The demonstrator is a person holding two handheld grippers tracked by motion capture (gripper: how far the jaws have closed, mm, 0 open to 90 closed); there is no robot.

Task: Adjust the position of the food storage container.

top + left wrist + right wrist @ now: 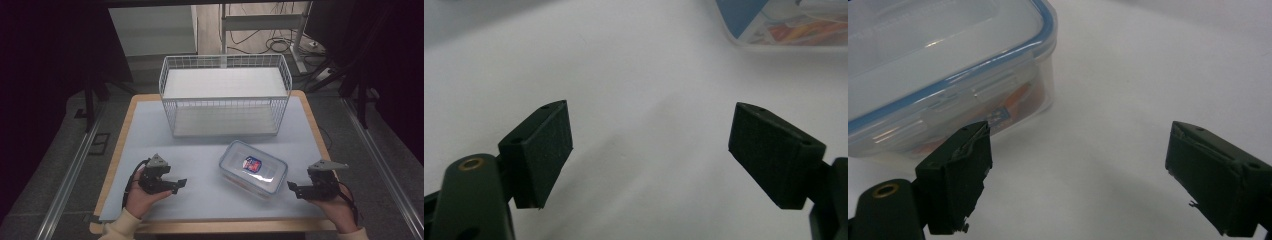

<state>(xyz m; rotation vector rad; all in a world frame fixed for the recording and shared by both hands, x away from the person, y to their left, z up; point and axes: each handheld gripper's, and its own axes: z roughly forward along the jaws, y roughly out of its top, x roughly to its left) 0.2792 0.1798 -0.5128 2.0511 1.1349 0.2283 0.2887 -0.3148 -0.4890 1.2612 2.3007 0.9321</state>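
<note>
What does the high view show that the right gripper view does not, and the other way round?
High view alone: the wire basket, the left tongs and both hands at the table.
Right gripper view alone: the box's side latch up close, with colourful contents dimly behind the wall.
Both: the clear box with its blue-edged lid, and the open right tongs beside it, not touching.

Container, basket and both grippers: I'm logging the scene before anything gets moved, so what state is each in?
Clear container: lid on, lying flat on the table, untouched.
Wire basket: upright, nothing inside.
Left gripper: open, holding nothing.
Right gripper: open, holding nothing, close beside the container.
</note>
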